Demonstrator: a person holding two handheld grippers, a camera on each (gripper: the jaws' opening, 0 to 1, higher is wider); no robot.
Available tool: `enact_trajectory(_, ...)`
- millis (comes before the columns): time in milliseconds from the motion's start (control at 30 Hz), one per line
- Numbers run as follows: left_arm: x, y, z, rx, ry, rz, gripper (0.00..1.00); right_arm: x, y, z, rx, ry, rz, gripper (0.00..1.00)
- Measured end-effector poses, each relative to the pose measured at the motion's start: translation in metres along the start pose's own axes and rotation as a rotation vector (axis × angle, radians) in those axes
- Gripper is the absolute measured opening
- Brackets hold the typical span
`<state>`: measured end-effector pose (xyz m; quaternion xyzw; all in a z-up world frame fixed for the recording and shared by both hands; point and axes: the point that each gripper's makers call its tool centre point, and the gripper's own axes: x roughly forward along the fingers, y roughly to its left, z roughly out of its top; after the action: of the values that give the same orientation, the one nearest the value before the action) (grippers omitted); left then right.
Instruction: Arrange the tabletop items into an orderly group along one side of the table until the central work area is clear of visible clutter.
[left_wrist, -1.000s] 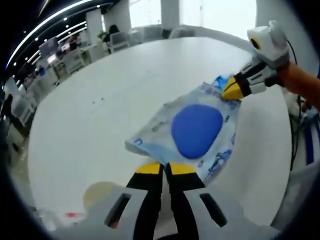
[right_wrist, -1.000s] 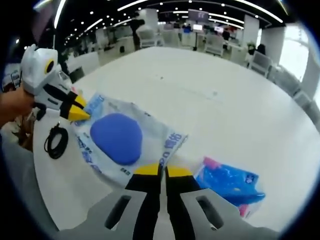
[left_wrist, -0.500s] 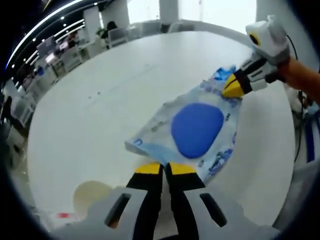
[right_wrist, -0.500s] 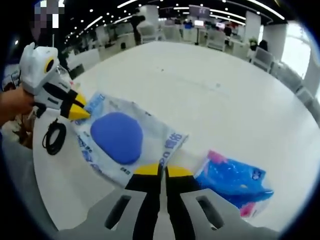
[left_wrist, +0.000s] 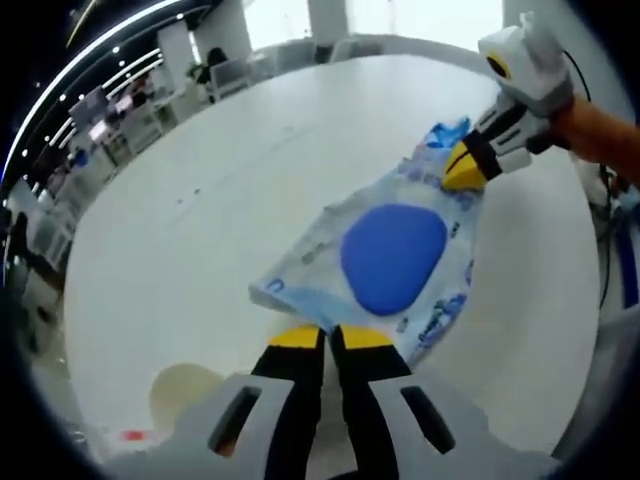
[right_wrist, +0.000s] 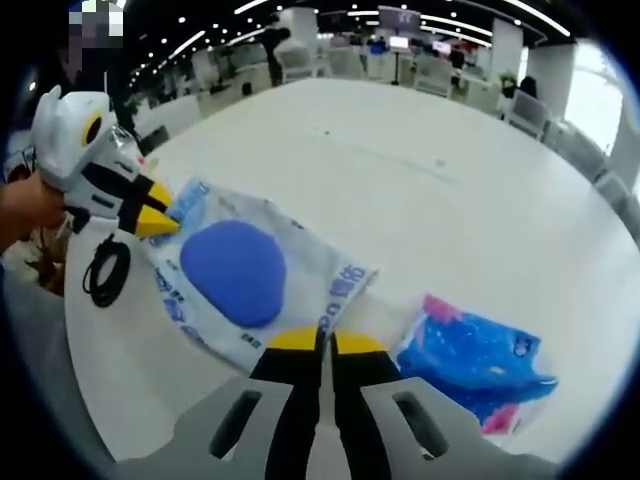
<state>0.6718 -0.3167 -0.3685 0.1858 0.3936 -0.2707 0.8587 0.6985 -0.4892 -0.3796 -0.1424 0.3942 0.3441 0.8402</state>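
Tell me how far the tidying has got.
Done: nothing looks grouped yet. In hand: both grippers, left and right, are shut on opposite ends of the white packet with the blue oval, stretched between them over the table. Left: the blue pack, the black cable near the edge and a pale round thing.

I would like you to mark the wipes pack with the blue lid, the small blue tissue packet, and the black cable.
wipes pack (right_wrist: 232, 272), right gripper view, on its blue lid
blue tissue packet (right_wrist: 470, 362), right gripper view, middle of wrapper
black cable (right_wrist: 104, 276), right gripper view, on the coil
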Motion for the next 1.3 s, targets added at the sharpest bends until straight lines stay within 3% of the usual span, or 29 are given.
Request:
enact_trajectory(467, 0.0014, -0.0005, -0.0016, 0.061, 0.008, 0.024, 0.06, 0.0033, -0.0009, -0.0035, 0.012, 0.009, 0.003, 0.03)
enact_trajectory(1300, -0.006, 0.0033, 0.0042, 0.054, -0.011, 0.045, 0.11, 0.0028, -0.0028, -0.0047, 0.035, 0.011, -0.007, 0.03)
